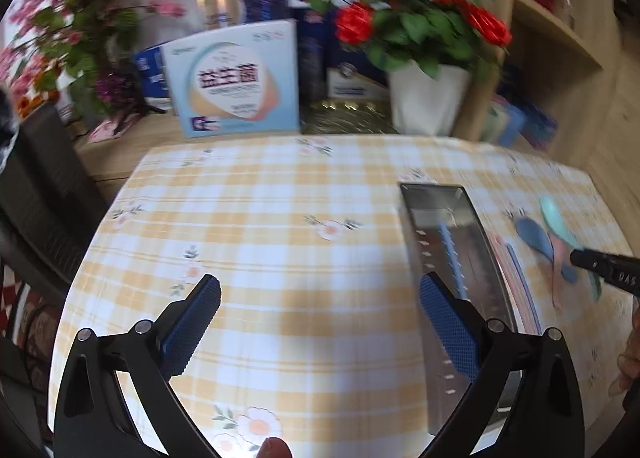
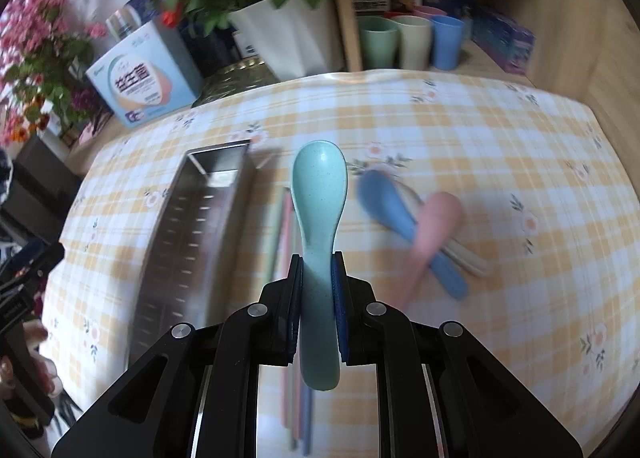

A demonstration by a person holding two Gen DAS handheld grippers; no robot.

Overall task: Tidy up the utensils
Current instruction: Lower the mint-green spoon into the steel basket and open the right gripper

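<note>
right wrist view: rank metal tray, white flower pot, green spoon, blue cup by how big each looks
1. metal tray
2. green spoon, though it is held close to the camera by the right gripper, so likely exaggerated
3. white flower pot
4. blue cup

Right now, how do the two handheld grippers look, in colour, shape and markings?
Both are black frames with silver pivot bolts and two fingers. The left gripper has blue, finely textured pads. The right gripper also has blue pads; white lettering shows on its body in the left view.
</note>
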